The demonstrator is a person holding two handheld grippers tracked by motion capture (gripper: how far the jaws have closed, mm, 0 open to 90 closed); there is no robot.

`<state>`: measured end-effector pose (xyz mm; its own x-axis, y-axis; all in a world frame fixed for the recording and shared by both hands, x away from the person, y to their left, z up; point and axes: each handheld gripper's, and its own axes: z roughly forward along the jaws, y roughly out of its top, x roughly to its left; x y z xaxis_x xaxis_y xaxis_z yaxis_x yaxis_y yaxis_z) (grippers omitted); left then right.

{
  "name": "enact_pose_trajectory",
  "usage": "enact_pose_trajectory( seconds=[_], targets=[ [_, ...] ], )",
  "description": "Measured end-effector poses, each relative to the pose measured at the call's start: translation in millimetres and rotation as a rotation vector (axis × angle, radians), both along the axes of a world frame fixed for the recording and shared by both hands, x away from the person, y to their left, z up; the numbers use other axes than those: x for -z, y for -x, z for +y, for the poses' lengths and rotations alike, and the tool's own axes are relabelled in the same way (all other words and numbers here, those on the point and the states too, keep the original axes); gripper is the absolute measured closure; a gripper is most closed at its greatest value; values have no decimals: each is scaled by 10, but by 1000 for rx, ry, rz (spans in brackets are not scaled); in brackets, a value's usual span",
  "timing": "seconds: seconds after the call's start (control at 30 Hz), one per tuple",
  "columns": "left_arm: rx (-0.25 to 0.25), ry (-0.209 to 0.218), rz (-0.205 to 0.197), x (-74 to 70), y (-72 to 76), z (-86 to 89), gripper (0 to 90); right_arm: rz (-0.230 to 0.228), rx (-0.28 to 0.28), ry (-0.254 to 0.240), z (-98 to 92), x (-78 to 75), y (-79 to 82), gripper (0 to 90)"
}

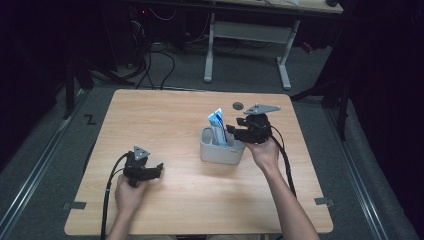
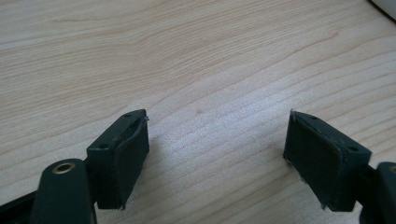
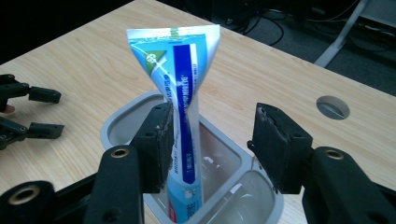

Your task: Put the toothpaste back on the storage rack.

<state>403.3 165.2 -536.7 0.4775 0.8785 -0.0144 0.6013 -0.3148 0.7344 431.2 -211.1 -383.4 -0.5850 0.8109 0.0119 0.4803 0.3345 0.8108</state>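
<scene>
Tabletop of pale wood, seen from the high view, person's forearms entering from the near edge. At left, the left gripper is held low over the near-left part of the table, well apart from everything else; in the left gripper view its two black jaws stand wide, bare wood grain between them, nothing held. Centre-right on the table stands a grey holder, a rounded open container, upright. A toothpaste tube, white and blue, stands in it with the flat crimped end up and the lower end down inside the compartment, leaning slightly. Just right of the holder, the right gripper is held level by the right hand, jaws pointing at the tube over the holder's rim. In the right gripper view the tube rises between the jaws; the left jaw's pad lies against or just beside the tube's side, the right jaw stands clear with open space between it and the tube, so the grip is released, not clamped. The left gripper shows far off at that view's left edge. Beyond the holder, a round cable hole in the tabletop.
</scene>
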Motion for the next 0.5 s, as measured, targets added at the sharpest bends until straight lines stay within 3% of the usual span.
enact_pose_trajectory(
  seconds=[0.4, 0.5],
  targets=[
    [0, 0, 0, 0, 0, 0, 223, -19, 2, -50, -147, -107, 105, 467],
    [0, 0, 0, 0, 0, 0, 223, -66, 13, -30, -165, -158, 179, 473]
  ],
)
